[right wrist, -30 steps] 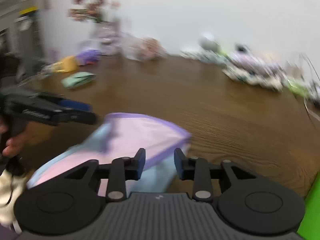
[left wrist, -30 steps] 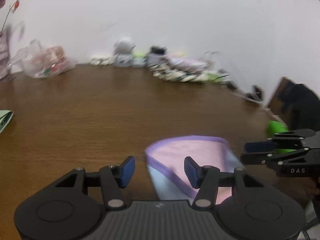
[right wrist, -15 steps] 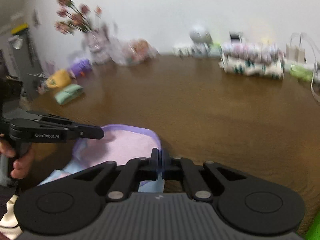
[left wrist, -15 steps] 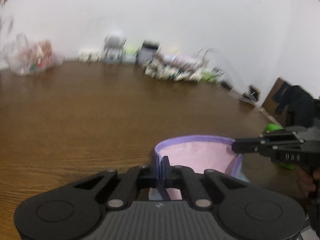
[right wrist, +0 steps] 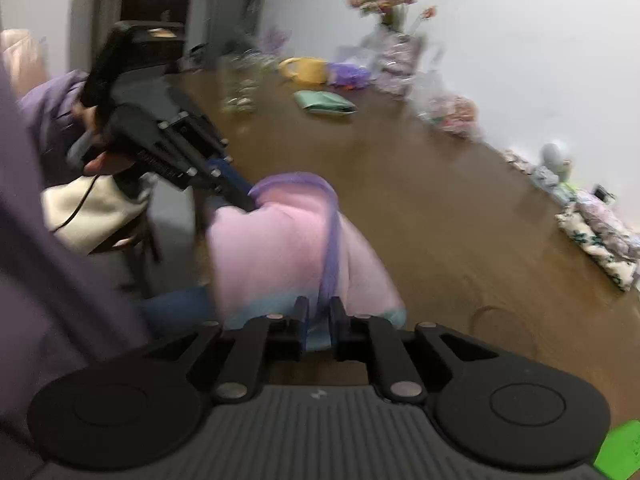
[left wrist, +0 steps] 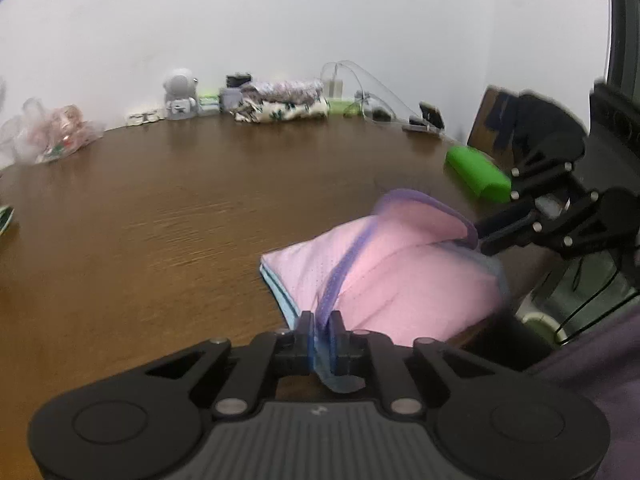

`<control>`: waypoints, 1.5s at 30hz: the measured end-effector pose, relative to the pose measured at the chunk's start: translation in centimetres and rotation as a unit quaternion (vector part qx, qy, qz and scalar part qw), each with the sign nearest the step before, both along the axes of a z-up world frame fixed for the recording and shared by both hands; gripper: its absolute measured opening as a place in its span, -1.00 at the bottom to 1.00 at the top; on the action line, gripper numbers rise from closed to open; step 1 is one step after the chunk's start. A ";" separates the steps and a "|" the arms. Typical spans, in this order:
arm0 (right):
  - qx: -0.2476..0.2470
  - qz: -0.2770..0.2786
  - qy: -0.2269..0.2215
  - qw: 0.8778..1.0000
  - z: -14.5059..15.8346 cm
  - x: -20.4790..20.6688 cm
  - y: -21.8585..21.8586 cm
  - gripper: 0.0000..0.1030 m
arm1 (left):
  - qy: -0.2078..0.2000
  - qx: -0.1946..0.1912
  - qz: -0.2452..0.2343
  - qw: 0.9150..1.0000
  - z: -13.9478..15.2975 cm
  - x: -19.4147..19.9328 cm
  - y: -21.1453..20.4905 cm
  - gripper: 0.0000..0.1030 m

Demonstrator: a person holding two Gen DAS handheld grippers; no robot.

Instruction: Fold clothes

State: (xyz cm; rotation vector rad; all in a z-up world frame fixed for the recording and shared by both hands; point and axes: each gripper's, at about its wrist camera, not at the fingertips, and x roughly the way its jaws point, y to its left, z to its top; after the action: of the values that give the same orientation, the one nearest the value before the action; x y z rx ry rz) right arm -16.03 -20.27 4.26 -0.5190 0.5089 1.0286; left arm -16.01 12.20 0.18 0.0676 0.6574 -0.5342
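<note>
A pink garment (left wrist: 400, 276) with purple trim and a light blue underside lies at the near edge of the brown table (left wrist: 180, 208). My left gripper (left wrist: 321, 322) is shut on its purple-trimmed edge. My right gripper (right wrist: 318, 308) is shut on the opposite edge of the same garment (right wrist: 280, 240). In the left wrist view the right gripper (left wrist: 486, 234) holds the garment's far right corner. In the right wrist view the left gripper (right wrist: 244, 196) holds the far corner. The cloth is lifted and stretched between them.
A folded stack of patterned clothes (left wrist: 284, 104), a small white robot figure (left wrist: 180, 94), cables and a plastic bag (left wrist: 52, 132) line the table's back edge. A green object (left wrist: 476, 174) lies at the right. A folded green cloth (right wrist: 324, 102) and flowers (right wrist: 384, 0) stand far left.
Both grippers went from open to shut on the garment's edges, then pulled it up and back toward the table's near edge, each view swinging outward.
</note>
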 end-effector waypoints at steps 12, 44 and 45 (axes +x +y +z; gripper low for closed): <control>0.086 -0.062 0.012 0.994 -0.8 2.6 2.6 -0.36 | -0.056 -0.070 -0.102 0.991 3.0 1.2 -2.9 0.24; 0.144 -0.178 0.021 0.973 -2.1 0.3 -2.6 0.46 | 0.023 -0.106 0.123 0.986 0.2 4.1 -1.0 0.24; 0.147 -0.201 0.026 0.968 -1.8 0.7 -2.9 0.46 | 0.026 -0.099 0.130 0.986 0.3 4.7 -1.3 0.24</control>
State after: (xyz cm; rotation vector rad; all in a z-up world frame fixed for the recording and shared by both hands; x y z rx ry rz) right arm -15.29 -23.21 2.45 -0.1142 0.4737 0.7109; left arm -11.33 10.86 0.46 -0.2165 0.6494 -0.3481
